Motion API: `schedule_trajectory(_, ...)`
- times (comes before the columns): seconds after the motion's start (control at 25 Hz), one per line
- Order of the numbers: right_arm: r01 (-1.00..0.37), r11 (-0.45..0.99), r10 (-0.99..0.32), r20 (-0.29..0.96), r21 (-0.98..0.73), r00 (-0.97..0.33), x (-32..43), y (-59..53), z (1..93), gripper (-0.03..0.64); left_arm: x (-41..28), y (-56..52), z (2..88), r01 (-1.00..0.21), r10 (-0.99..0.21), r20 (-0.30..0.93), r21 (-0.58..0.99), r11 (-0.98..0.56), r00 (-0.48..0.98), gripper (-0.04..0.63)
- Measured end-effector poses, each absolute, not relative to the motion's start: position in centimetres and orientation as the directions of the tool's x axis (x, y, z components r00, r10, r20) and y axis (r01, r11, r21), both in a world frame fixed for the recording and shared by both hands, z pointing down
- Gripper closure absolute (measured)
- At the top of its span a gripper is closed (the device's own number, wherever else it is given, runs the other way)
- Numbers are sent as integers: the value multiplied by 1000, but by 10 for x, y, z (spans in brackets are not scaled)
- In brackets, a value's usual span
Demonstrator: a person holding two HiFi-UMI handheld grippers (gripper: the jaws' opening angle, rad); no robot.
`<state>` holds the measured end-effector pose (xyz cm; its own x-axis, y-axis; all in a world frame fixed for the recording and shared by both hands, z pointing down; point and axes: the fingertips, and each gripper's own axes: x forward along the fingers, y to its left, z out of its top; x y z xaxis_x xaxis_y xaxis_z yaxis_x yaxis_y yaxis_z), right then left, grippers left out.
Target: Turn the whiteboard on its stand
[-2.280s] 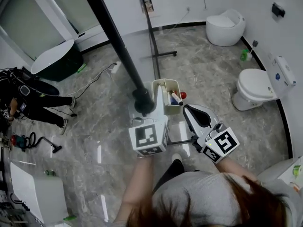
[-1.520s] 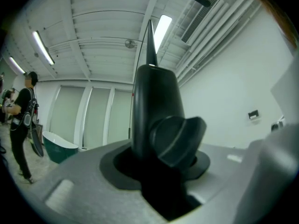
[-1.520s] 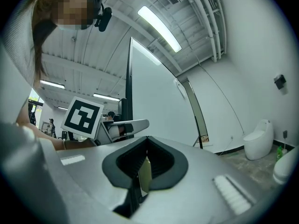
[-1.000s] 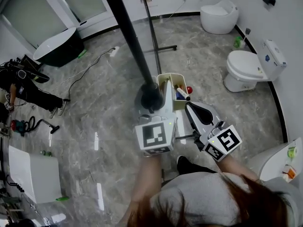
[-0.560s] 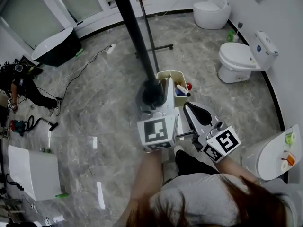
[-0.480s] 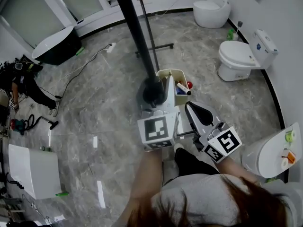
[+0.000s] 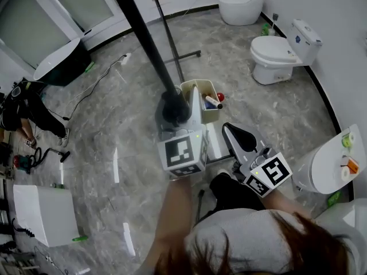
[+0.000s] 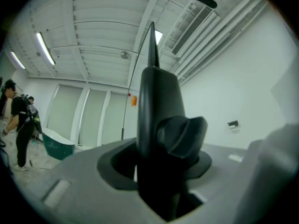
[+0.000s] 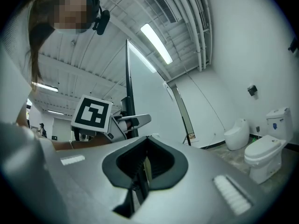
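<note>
Gripping the whiteboard (image 9: 149, 111) by its edge is the job of your left tool (image 8: 159, 181): the black frame post (image 8: 156, 101) stands right in its mouth, with the clamp knob (image 8: 187, 134) just to one side. Those jaws have just been easing a little wider, yet the post fills the gap between them. I read that as a light hold on the post, not a release. Close by the knob is a sensible place to hold, since from there you can push level and let the panel swing.

Your right tool (image 9: 142, 171) is beside your body, apart from the board, with its jaws drawn close together on nothing. Held so, it is free to catch the panel's other edge if you need it.

The board stands upright on the grey floor (image 7: 114, 130) ahead of you, edge-on from above, with its broad white face toward the right tool. A beige basket (image 7: 196, 83) of markers (image 7: 213, 102) sits just beyond the left tool, by the frame; whether it touches the frame I cannot tell. Mind it when the panel swings. The turn looks under way, not finished.
</note>
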<state>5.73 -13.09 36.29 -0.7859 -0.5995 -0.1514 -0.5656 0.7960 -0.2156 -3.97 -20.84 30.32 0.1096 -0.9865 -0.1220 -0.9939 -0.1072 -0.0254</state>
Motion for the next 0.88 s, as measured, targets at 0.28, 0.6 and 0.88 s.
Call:
schedule_trajectory(0.28, -568, 801, -595, -160, -189, -787, 79, -102, 359, 614, -12, -175, 307, -993, -985, -127, -25, -117, 119, 385)
schedule_trajectory(0.6, -541, 818, -571, -161, -194, -805, 93, -67, 357, 614, 11, -129, 301, -991, -982, -134, -25, -130, 132, 382)
schedule_trajectory(0.88, -513, 833, -545, -143, -207, -826, 117, -12, 361, 614, 31, -79, 302, -991, -983, -132, -15, -130, 131, 380)
